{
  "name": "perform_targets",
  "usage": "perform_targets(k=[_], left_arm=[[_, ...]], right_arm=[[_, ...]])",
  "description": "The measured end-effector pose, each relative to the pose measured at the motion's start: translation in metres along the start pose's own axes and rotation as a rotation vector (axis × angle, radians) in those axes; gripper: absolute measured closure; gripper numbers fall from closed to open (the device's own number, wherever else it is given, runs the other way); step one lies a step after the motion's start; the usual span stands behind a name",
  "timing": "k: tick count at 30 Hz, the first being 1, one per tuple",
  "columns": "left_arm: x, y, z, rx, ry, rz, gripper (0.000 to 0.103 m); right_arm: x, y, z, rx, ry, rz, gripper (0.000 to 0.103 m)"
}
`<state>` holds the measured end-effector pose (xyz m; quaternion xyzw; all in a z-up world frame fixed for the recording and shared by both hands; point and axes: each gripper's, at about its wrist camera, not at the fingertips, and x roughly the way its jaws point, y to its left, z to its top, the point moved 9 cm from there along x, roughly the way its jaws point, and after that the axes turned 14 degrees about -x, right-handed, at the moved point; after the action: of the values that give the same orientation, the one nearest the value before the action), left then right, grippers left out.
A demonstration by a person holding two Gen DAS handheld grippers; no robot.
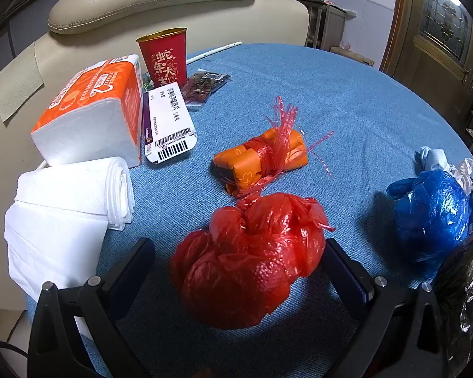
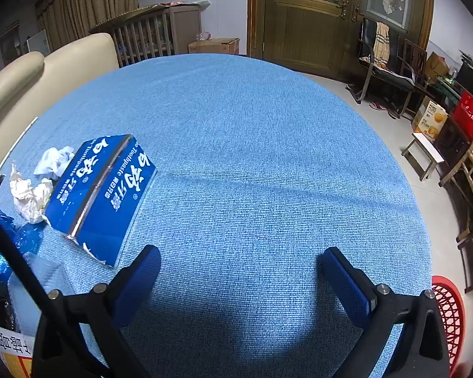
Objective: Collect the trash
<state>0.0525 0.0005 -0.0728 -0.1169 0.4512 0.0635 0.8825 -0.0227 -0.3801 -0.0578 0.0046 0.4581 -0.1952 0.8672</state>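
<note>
In the left wrist view a tied red plastic bag (image 1: 252, 258) lies on the blue tablecloth between the open fingers of my left gripper (image 1: 239, 252); the right finger looks close to or touching it. Behind it lies an orange packet (image 1: 258, 160) tied with red plastic. A blue plastic bag (image 1: 432, 214) with crumpled paper sits at the right. My right gripper (image 2: 239, 267) is open and empty over bare cloth. A torn blue toothpaste box (image 2: 101, 195) and crumpled tissue (image 2: 31, 192) lie to its left.
An orange tissue pack (image 1: 91, 110), folded white tissue (image 1: 66, 208), a white label card (image 1: 170, 123), a red paper cup (image 1: 164, 56) and a dark wrapper (image 1: 205, 85) stand at the left. A red basket (image 2: 447, 315) is below the table's right edge. A beige sofa (image 1: 173, 3) lies behind.
</note>
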Motion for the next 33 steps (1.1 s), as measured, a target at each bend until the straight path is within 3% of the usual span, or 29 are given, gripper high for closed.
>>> perform_targets(k=[23, 33], left_arm=[[-0.005, 0.006, -0.003, -0.005, 0.0, -0.021, 0.0], [-0.05, 0.012, 0.002, 0.005, -0.067, -0.052, 0.0]], right_arm=[[0.0, 0.0, 0.0, 0.001, 0.003, 0.002, 0.0], [0.001, 0.003, 0.0, 0.001, 0.004, 0.0, 0.0]])
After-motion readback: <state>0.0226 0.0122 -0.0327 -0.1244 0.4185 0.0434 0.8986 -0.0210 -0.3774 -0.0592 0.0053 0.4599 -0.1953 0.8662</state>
